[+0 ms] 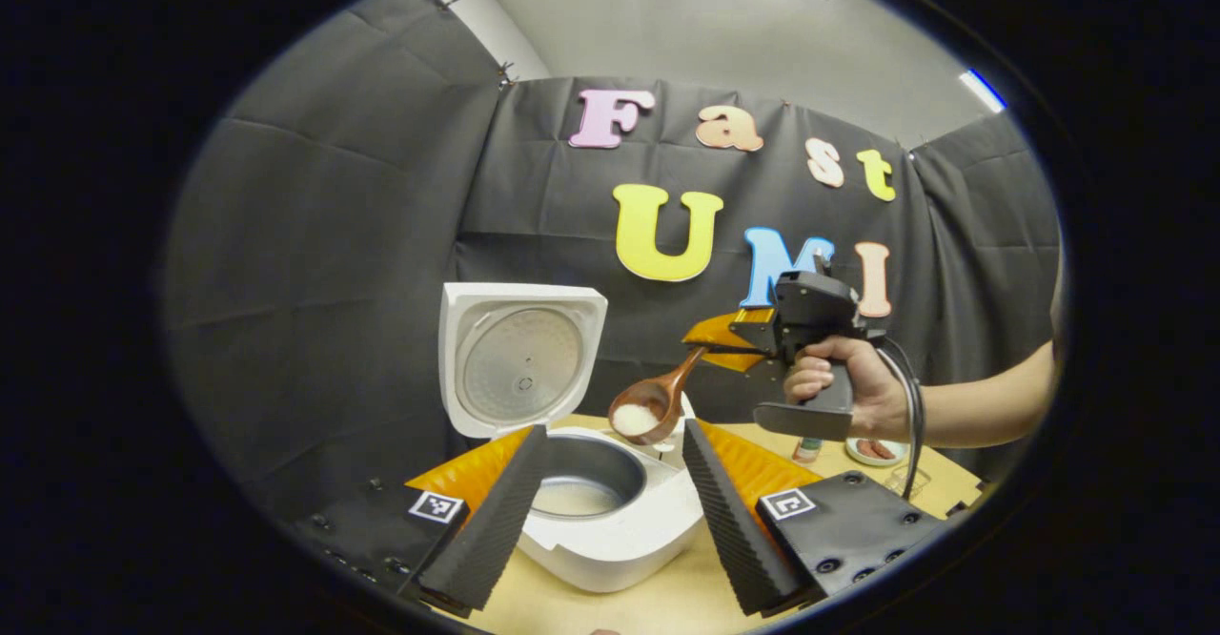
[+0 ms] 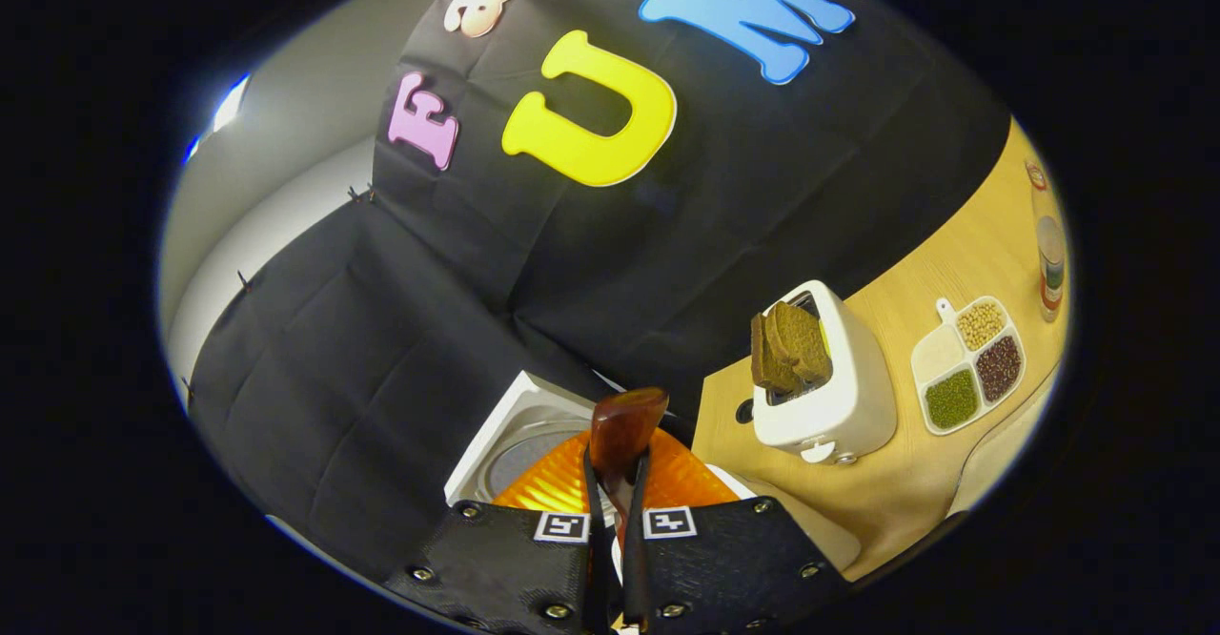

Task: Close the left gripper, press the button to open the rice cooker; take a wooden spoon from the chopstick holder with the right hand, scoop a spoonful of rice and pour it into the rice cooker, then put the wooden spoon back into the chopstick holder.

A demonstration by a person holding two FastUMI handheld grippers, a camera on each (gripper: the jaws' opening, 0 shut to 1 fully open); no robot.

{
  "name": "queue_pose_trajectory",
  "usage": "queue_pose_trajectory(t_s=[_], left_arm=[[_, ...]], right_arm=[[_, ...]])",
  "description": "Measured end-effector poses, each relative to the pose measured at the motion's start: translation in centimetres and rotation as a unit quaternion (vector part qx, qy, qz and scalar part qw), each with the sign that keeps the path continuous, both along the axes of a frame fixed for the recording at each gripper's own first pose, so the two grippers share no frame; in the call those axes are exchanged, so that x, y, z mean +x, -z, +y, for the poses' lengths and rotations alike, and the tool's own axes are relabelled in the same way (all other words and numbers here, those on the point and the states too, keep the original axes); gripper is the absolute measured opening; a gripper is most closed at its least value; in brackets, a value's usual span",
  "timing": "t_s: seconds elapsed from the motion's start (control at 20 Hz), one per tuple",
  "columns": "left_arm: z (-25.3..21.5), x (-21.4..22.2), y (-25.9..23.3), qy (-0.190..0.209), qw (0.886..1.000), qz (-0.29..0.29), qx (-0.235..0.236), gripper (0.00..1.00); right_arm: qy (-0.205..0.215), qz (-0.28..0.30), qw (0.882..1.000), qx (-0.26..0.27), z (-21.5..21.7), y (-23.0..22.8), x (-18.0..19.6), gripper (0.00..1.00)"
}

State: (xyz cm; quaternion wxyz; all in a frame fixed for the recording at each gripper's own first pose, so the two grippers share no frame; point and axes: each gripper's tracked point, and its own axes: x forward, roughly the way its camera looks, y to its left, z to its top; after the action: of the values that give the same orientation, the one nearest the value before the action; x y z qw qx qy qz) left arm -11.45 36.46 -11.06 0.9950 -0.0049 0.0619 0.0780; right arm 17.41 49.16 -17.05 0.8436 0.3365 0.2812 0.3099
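1. Left gripper [image 1: 602, 511]: seen in the left gripper view, fingers spread wide apart and holding nothing, one to each side of the rice cooker's front.
2. Rice cooker [image 1: 620, 540]: white body standing on the light wooden bench [image 1: 658, 606], just beyond the left gripper. Lid [image 1: 519, 358] raised upright at the back, its metal inner plate facing forward. The grey inner pot [image 1: 586, 468] holds a shallow pale layer at the bottom, probably rice or water; the view is too coarse to tell which.
3. Wooden spoon [image 1: 653, 401]: held in the air above the far right rim of the pot, bowl lower than the handle, with a small heap of white rice [image 1: 635, 419] in it.
4. Right gripper [image 1: 715, 341]: clenched on the spoon handle; a hand [image 1: 843, 382] grips its body. In the right gripper view the two fingers stand nearly together with the handle [image 2: 621, 440] pinched between them.
5. White toaster [image 2: 824, 382]: on the bench to the right in the right gripper view, two dark bread slices [image 2: 789, 344] standing in its slots.
6. Divided white dish [image 2: 970, 363]: beyond the toaster, four compartments, one each with white grains, pale beans, dark reddish beans and green beans.
7. Tall clear container [image 2: 1048, 254]: at the far bench edge, contents layered in bands.
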Motion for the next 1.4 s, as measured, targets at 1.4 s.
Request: queue_pose_trajectory(t_s=[1.4], left_arm=[[0.7, -2.9, 0.4, -0.035, 0.999, -0.001, 0.000, 0.98]], right_arm=[[-0.214, -0.309, 0.894, -0.244, 11.1, 0.3, -7.4, 0.06]])
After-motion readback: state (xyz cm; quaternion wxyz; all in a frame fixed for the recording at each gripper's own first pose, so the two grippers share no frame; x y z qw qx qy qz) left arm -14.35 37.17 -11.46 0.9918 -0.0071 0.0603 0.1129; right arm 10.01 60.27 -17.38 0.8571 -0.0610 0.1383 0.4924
